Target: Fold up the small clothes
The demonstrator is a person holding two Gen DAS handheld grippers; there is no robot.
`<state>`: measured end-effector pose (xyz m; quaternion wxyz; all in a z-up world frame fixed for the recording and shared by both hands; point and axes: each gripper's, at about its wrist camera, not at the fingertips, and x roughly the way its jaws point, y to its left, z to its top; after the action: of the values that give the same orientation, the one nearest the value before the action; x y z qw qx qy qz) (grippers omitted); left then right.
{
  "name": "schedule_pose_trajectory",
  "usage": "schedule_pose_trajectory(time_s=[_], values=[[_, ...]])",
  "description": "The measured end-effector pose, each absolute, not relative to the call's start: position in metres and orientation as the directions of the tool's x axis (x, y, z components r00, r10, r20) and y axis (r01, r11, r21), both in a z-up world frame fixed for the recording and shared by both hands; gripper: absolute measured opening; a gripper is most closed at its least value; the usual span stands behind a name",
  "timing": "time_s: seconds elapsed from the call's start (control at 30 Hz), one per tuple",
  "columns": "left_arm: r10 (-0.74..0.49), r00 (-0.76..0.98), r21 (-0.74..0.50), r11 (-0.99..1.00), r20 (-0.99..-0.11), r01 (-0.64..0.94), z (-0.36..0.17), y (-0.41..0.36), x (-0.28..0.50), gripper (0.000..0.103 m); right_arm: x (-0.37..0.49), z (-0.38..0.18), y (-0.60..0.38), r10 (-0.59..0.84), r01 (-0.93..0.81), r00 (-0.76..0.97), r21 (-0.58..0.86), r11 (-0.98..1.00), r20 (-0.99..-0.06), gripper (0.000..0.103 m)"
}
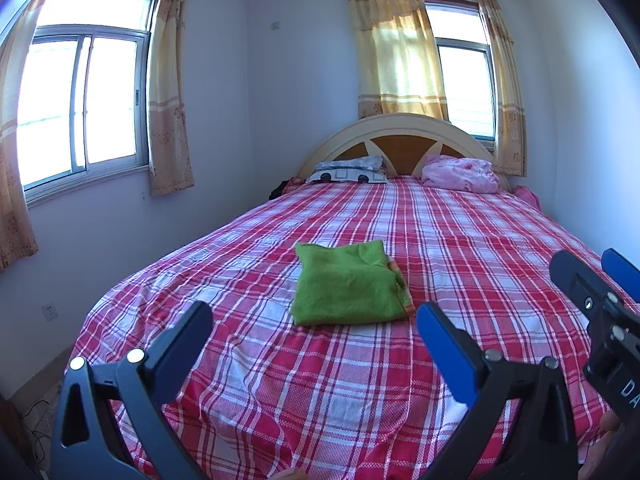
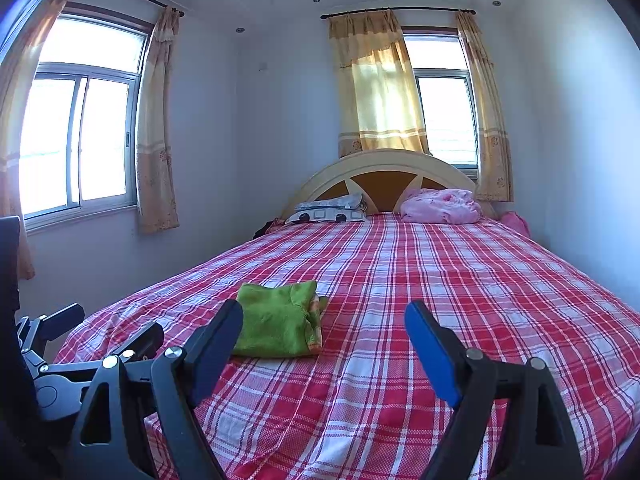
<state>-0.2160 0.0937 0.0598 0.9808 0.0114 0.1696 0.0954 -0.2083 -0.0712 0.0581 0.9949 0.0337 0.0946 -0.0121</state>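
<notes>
A small green garment (image 1: 348,286) lies folded in a neat rectangle on the red-and-white plaid bed sheet (image 1: 460,240), with an orange patterned edge showing along its right side. My left gripper (image 1: 313,310) hovers open just short of the garment's near edge, nothing between its fingers. To its right, my right gripper (image 1: 590,262) is held above the sheet. In the right wrist view the garment (image 2: 280,320) sits ahead and to the left, partly behind the left finger. My right gripper (image 2: 324,309) stands wide open and empty. The left gripper (image 2: 108,326) shows at the far left, open.
At the head of the bed are a patterned pillow (image 1: 348,172), a crumpled pink blanket (image 1: 460,174) and a curved headboard (image 1: 400,132). Curtained windows (image 1: 80,100) are on the left and back walls. The bed meets the right wall; floor and a wall socket (image 1: 50,312) lie to the left.
</notes>
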Motion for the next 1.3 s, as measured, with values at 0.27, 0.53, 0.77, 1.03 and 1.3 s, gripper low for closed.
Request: schedule_pose_trajectory(time_s=[0.27, 0.53, 0.77, 1.03, 1.3], values=[[0.191, 0.924, 0.052, 0.981, -0.331, -0.185, 0.0598, 0.0934, -0.2162, 0.103, -0.209, 0.0586, -0.0709, -0.018, 0.031, 0.982, 0.067, 0.997, -0.19, 0.084], [0.191, 0.924, 0.054, 0.982, -0.33, -0.184, 0.06, 0.0939, -0.2158, 0.103, -0.2091, 0.0586, -0.0713, -0.018, 0.031, 0.982, 0.067, 0.997, -0.189, 0.084], [0.192, 0.924, 0.055, 0.981, -0.331, -0.184, 0.06, 0.0945, -0.2154, 0.103, -0.2099, 0.0584, -0.0705, -0.022, 0.036, 0.982, 0.07, 0.997, -0.186, 0.084], [0.195, 0.922, 0.067, 0.981, -0.334, -0.183, 0.0575, 0.0944, -0.2168, 0.103, -0.2107, 0.0584, -0.0686, -0.027, 0.04, 0.982, 0.071, 0.997, -0.185, 0.084], [0.195, 0.919, 0.059, 0.981, -0.344, -0.186, 0.0577, 0.0956, -0.2154, 0.103, -0.212, 0.0586, -0.0667, -0.035, 0.049, 0.984, 0.076, 0.996, -0.177, 0.084]])
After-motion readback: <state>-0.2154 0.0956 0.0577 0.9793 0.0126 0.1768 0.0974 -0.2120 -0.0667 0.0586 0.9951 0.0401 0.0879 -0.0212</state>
